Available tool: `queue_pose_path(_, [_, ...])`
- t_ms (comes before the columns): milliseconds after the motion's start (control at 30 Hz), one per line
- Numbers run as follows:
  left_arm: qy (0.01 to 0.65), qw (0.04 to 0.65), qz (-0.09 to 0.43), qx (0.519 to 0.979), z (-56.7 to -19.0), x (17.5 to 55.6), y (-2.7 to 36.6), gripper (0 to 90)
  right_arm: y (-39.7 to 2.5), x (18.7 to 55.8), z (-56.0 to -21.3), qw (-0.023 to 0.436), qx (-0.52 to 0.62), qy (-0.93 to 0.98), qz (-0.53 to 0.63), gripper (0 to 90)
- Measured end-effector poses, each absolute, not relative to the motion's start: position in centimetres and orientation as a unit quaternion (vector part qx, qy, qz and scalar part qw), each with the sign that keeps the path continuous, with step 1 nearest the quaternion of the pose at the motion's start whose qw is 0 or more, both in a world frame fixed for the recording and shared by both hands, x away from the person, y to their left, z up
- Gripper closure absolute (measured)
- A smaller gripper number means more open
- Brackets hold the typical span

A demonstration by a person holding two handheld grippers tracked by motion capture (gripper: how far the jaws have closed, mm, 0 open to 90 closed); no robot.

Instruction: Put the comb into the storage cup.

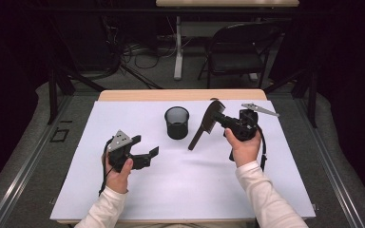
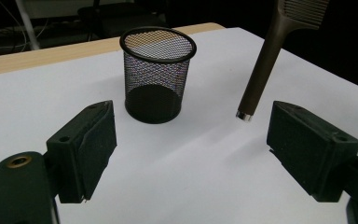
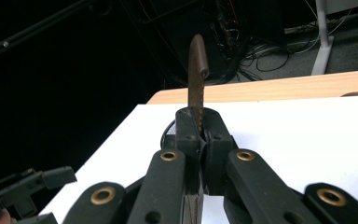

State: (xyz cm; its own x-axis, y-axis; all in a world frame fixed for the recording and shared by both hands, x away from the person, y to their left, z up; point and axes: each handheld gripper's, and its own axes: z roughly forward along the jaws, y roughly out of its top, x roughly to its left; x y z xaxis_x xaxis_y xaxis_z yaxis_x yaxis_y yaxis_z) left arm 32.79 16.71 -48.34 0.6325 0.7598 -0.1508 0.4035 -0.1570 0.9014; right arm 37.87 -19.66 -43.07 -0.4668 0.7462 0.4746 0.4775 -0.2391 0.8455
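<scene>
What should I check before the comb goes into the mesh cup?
1. Grip: right hand-held gripper is shut on the comb, at its toothed end: ok.
2. Comb is off the table, handle pointing down: ok.
3. Cup is upright, mouth open: ok.
4. Handle tip is over the cup mouth: not ok, it hangs beside the cup.
5. Left hand-held gripper is open, apart from the cup: ok.
6. Cup is empty: ok, its inside looks bare in the left gripper view.

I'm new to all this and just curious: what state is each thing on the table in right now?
Comb: clamped by its toothed end, lifted, tilted, handle pointing down.
Mesh cup: upright, empty, standing alone.
Right gripper: shut on the comb.
Left gripper: jaws wide open, holding nothing.
</scene>
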Motion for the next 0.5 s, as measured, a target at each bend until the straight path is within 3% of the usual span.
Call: queue_pose_path(500, [0.392,0.520,0.173,0.739,-48.3,32.8,16.8,16.1,-19.2,38.9,-41.5,0.115,0.503,0.604,0.608,88.1])
